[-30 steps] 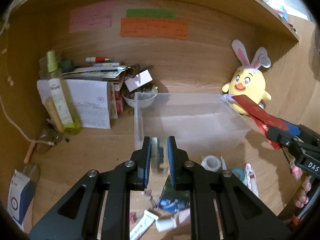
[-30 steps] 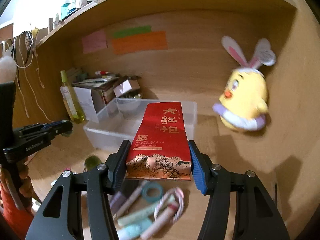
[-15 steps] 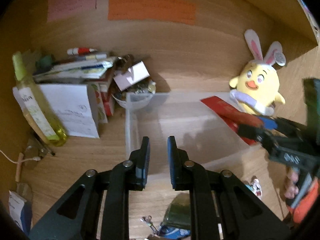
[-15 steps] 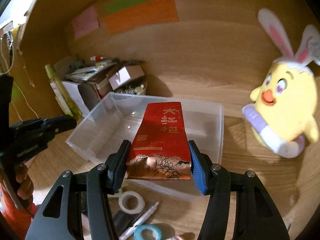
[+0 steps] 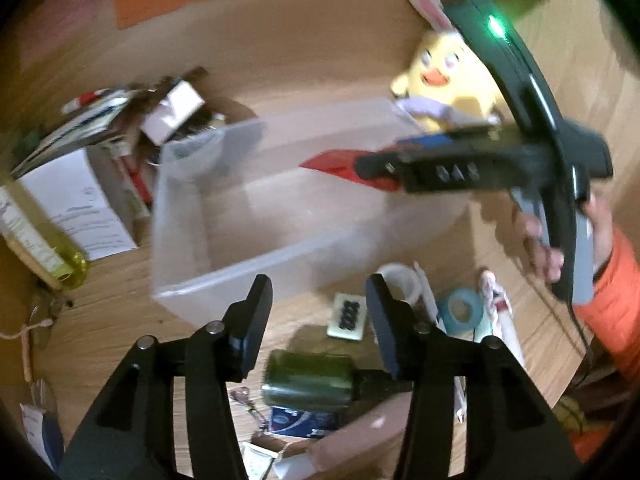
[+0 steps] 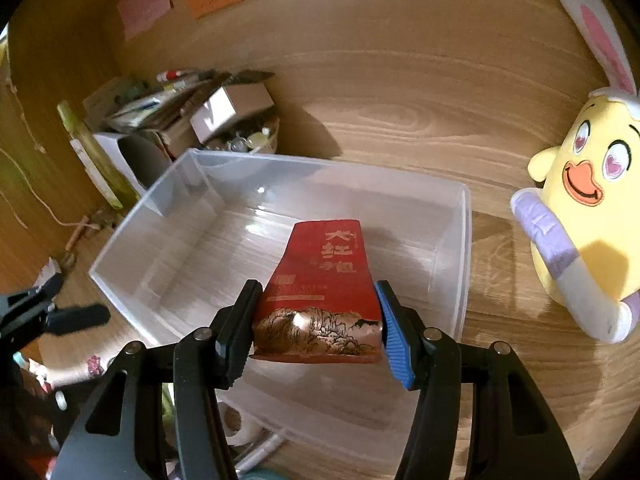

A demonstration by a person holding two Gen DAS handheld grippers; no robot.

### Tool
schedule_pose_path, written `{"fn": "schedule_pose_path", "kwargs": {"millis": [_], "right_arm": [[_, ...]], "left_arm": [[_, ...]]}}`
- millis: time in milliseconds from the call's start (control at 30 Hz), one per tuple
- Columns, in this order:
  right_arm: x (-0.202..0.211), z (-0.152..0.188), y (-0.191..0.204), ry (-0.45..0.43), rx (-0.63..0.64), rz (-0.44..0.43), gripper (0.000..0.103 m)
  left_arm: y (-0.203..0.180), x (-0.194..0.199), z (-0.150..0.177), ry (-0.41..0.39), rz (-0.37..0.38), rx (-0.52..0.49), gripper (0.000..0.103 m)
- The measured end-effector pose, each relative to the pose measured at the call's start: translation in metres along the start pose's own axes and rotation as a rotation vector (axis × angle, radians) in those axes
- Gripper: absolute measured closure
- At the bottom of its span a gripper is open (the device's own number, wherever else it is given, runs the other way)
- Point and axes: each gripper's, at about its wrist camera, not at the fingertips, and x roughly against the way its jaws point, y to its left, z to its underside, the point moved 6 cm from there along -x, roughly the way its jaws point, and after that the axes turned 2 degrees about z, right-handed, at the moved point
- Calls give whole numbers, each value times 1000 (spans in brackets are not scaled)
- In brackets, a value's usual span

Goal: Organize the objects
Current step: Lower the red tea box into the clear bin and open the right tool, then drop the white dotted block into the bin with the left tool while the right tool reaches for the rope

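Observation:
My right gripper is shut on a red tea packet with gold print and holds it tilted down over the inside of the clear plastic bin. In the left wrist view the packet pokes over the bin from the right, held by the right gripper. My left gripper is open and empty, above the desk in front of the bin, over a dark green bottle lying on its side and a small white card with black dots.
A yellow bunny-eared plush stands right of the bin. Boxes, papers and a yellow-green bottle crowd the back left. Tape rolls, tubes and a blue packet lie on the desk in front of the bin.
The left gripper opened and pulled back over the clutter in front of the bin. The right gripper carried the red packet forward and down over the bin's inside.

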Motion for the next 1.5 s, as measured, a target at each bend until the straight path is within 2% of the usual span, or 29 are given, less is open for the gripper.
{"fn": "schedule_pose_path", "kwargs": {"millis": [100,233,400,433,500,600,800,967,1133,1267,1367,1500], "right_arm": [[-3,1,-3,12,4,14,50],[-3,0,-1,16,38,74,49],[0,1,0,18,55,118,48],[1,2,0,15,58,120,47],[7,3,3,0,64,126,43],[18,5,5,-29,76,138,38],[45,10,10,-88,76,126,31],[70,16,12,-148,70,134,29],[94,30,10,-196,30,121,26],[106,47,3,-215,-12,129,25],[109,61,-2,-209,-30,138,25],[110,79,-13,-192,-62,142,24]], "left_arm": [[-8,-16,5,72,33,-25,54],[-9,-34,10,144,69,-22,54],[-12,-48,15,187,65,-39,55],[-11,-50,16,194,70,-38,56],[-12,-54,18,207,77,-38,68],[-12,-60,21,222,85,-35,79],[-8,-51,21,169,76,-10,79],[-1,-17,16,77,81,31,79],[16,26,-10,-56,61,67,79],[38,49,-31,-129,26,98,79],[53,51,-46,-135,-12,125,79],[71,17,-59,-65,-53,155,79]]}}
